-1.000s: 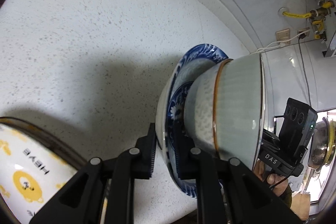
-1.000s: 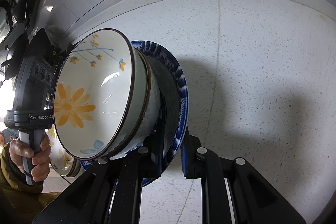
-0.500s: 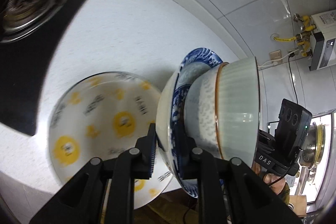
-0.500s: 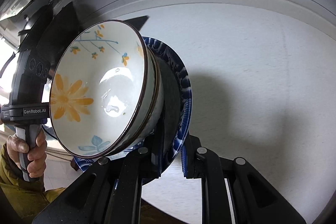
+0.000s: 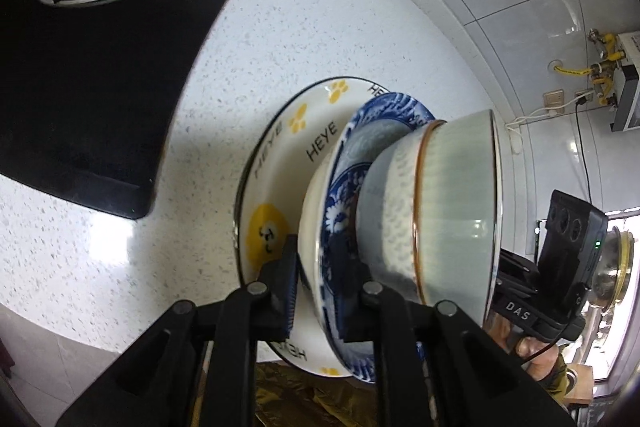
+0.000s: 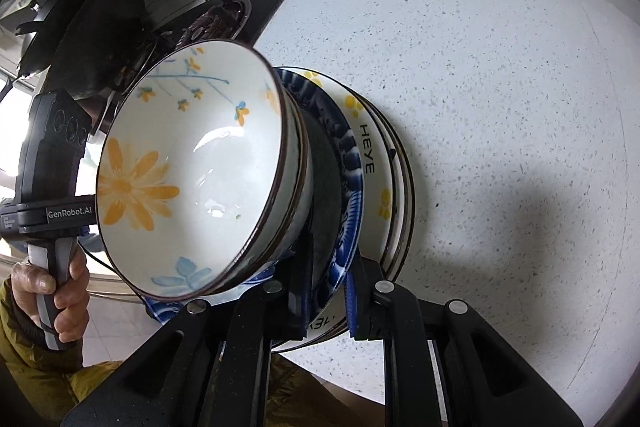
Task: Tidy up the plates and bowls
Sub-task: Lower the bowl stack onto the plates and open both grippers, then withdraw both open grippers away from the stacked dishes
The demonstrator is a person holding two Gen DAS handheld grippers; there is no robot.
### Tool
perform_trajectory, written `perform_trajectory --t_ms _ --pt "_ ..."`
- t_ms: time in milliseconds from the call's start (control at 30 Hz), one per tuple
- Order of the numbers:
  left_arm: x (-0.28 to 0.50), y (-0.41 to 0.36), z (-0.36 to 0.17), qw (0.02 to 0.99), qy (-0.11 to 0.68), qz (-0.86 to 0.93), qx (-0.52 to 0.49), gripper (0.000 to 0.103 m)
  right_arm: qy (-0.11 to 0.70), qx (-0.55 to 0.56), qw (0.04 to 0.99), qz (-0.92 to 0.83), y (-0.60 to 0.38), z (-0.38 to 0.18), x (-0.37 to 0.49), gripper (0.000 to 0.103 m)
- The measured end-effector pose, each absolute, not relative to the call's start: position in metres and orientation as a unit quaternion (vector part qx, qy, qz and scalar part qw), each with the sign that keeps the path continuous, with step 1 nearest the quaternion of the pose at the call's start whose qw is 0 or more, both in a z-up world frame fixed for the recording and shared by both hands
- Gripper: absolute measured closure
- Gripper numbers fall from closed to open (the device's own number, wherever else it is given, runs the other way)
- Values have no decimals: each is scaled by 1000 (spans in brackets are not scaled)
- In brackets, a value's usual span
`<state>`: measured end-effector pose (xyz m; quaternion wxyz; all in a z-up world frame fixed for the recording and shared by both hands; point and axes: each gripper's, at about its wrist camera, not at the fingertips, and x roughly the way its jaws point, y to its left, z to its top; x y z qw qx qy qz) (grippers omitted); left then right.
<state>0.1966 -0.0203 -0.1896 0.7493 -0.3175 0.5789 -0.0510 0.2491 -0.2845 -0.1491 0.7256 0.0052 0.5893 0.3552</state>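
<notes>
Both fingers (image 5: 316, 291) (image 6: 326, 301) clamp blue-patterned plate (image 5: 340, 187) rim; two nested bowls (image 6: 192, 183) on it, top one white, orange flower inside

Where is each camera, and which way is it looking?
Left wrist: sits on the left gripper, looking down its fingers at the blue plate carrying stacked bowls; the other hand shows.
Right wrist: sits on the right gripper, seeing that plate's opposite rim and the flower bowl; a hand shows.
Both see the HEYE plate and stove.
</notes>
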Motion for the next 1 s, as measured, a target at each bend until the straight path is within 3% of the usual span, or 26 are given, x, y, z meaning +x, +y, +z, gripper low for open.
perform_trajectory --t_ms 167,233,400,533,700,867,1000 --pt "201 -32 -182 768 583 -50 -260 90 575 12 746 337 -288 -137 242 88" --pt "202 -37 -177 777 576 -56 -248 83 566 19 756 329 -294 -131 238 86" --pt "206 -48 -161 801 557 -54 -212 82 551 20 776 305 -301 -123 224 73" --pt "200 -55 -143 826 536 -46 -172 71 538 24 790 293 -305 -118 214 63" --pt "188 -54 -130 841 516 -45 -158 66 508 21 817 271 -305 -104 200 51" --pt "171 -50 -106 875 464 -37 -132 55 468 22 847 252 -307 -85 183 26" --pt "154 -47 -80 903 413 -30 -117 51 431 18 871 237 -310 -66 163 23"
